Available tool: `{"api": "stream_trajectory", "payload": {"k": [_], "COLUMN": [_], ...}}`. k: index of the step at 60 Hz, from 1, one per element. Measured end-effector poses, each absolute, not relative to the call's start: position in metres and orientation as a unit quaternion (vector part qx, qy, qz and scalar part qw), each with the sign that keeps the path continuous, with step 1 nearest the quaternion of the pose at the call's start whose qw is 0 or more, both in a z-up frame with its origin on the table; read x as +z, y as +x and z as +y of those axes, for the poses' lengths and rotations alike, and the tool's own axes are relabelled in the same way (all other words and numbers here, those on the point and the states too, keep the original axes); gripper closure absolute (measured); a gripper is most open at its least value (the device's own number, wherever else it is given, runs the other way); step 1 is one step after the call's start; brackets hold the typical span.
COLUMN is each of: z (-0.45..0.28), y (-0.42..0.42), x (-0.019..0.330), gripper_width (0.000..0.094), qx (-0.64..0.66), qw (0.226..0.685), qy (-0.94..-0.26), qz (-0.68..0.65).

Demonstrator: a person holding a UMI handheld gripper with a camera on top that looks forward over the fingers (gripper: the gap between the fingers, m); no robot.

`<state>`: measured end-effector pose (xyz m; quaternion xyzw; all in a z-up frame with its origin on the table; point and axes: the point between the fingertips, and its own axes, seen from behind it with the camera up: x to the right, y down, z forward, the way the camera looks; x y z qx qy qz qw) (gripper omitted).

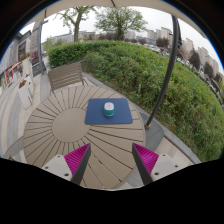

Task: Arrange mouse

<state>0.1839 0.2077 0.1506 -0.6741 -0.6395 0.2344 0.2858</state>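
Surroundings: we are seeing a hedge [150, 70] right, a wooden seat [65, 75] far left.
Mouse [109, 108]: we are finding it on a blue mat [108, 113], beyond the claw [111, 160].
Claw: we are holding it apart above the round slatted bench [55, 125].

Tool [111, 160] with both pink-padded fingers [77, 158] spread wide apart, gripping nothing.

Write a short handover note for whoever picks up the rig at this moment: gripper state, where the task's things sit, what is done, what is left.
Gripper: open, empty, held above the round wooden table.
Mouse: a small teal object, apparently the mouse, rests near the middle of the blue mat, beyond the fingers.
Done: nothing visible; the mouse is untouched.
Left: approach, grasp the mouse and arrange it on the mat.
Nearby: a wooden chair stands behind the table.
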Motion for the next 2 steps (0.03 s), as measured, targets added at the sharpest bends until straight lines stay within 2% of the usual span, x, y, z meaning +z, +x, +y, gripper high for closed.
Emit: {"api": "stream_trajectory", "payload": {"k": [2], "z": [0.2066], "y": [0.182], "x": [0.1508], "gripper_width": [0.0092], "qx": [0.238], "qw": [0.286], "qy": [-0.674], "qz": [-0.639]}}
